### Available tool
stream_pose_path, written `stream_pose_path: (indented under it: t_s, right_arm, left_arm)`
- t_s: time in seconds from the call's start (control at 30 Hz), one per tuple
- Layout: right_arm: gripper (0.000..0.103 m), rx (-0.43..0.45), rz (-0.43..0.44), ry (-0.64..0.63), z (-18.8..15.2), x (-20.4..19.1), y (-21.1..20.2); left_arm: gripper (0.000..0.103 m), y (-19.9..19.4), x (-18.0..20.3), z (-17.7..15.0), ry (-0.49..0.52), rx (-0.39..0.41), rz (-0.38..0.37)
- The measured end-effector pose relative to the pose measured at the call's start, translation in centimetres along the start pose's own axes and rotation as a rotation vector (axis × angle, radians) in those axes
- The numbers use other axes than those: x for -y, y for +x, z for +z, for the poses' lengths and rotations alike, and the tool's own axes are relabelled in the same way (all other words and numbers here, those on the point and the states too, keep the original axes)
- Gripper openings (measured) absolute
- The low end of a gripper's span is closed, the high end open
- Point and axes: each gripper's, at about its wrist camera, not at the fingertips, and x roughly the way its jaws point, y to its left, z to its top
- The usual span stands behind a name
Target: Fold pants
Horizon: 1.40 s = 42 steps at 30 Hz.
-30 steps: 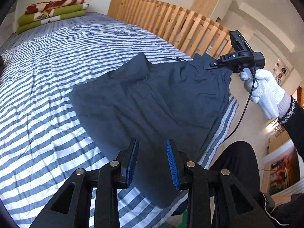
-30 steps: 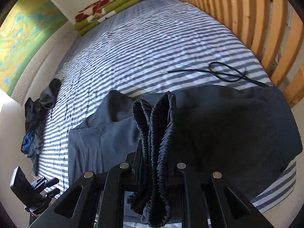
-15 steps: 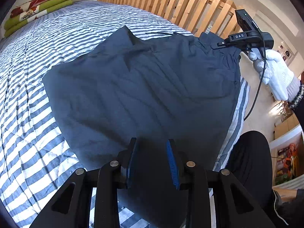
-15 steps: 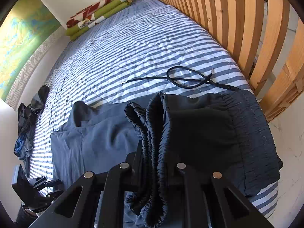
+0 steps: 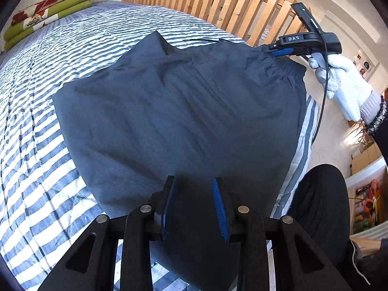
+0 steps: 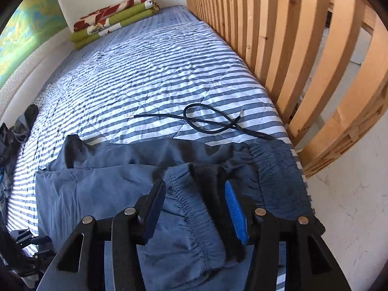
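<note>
- The pants (image 5: 184,111) lie spread flat on the striped bed (image 5: 36,126), directly ahead of and beneath both claws, at the near end of the bed.
- The left claw (image 5: 195,208) hovers above the near edge of the pants. Its two blue-padded fingers stand apart, with dark fabric visible through the gap and nothing gripped.
- The right claw (image 6: 195,208) hovers over the elastic waistband (image 6: 194,208) of the pants. Its fingers stand wide apart; the gathered waistband lies loose between them. Contact with either pad cannot be confirmed.
- In the left wrist view, the right claw (image 5: 278,51) appears at the far right corner of the pants, at the waistband end, held by a hand in a white glove (image 5: 344,84).
- A pointed fold of fabric (image 5: 160,41) rises at the far edge of the pants, ahead of the left claw.
- A black cord (image 6: 208,123) lies looped on the bed just beyond the pants, ahead of the right claw.
- A wooden slat rail (image 6: 303,48) runs along the bed edge to the right of the right claw.
- Folded blankets (image 6: 114,21) in green, red and white rest at the far end of the bed.
- A dark pile of clothes (image 6: 14,140) lies far left of the right claw.
</note>
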Motion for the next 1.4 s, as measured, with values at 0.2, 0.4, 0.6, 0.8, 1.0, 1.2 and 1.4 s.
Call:
stream_pose_path:
  t_s: [0.2,0.4,0.6,0.8,1.0,1.2,1.4]
  right_arm:
    - [0.018,-0.053,-0.062,-0.009,-0.3,-0.5,2.2]
    - [0.020,-0.055,-0.094,0.061,0.0,2.0,2.0]
    - [0.035,0.009,-0.037,0.046,-1.7,0.4,-1.6]
    - [0.037,-0.124,-0.233,-0.140,-5.5,-1.0,1.3]
    - [0.038,-0.082,-0.222,-0.043,-4.7,0.0,-0.5]
    - [0.040,0.089,-0.020,0.102,-3.4,-0.2,-7.8]
    - [0.040,0.090,0.004,0.126,-2.8,-0.5,-8.7]
  left_arm:
    - [0.033,-0.4,0.1,-0.4,0.022,-0.001,0.014]
    - [0.033,-1.7,-0.6,-1.3,0.002,0.013,0.025]
    - [0.034,-3.8,-1.2,-2.7,-0.030,0.042,0.030]
    - [0.036,-3.9,-1.2,-4.0,-0.036,0.017,0.049]
    - [0.038,-5.3,-1.6,-4.6,-0.068,0.039,0.066]
    - [0.040,-6.7,-4.3,-3.1,-0.110,0.051,0.114]
    - [0.046,-6.0,-6.2,-1.1,-0.126,0.044,0.140]
